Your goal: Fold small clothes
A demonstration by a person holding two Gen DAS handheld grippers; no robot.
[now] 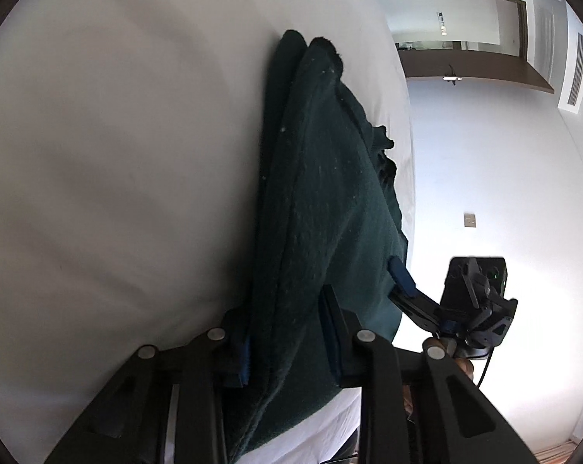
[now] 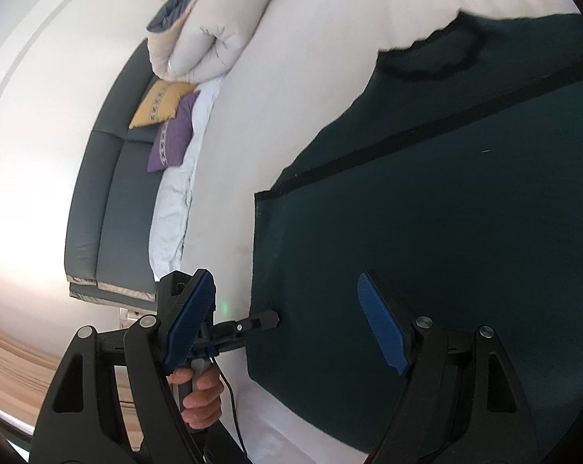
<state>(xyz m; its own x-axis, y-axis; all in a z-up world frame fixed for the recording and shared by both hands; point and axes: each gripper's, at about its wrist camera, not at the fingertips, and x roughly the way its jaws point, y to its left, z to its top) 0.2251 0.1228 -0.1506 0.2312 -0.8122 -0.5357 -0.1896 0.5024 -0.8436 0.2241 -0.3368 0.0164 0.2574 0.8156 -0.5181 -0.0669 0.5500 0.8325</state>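
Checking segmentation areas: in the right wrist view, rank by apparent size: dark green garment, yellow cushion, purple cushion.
1. dark green garment, by far the largest, though it lies nearest the camera.
2-3. yellow cushion and purple cushion: look about alike; not ranking them.

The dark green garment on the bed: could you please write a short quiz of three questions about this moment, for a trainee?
1. True or false: the right gripper is shut on the dark green garment.
2. The garment lies on: A) a white bed; B) a kitchen table; C) a metal tray.
3. Fill in: the left gripper is shut on the ____.

Key: 1 false, it is open; 2 A; 3 garment.
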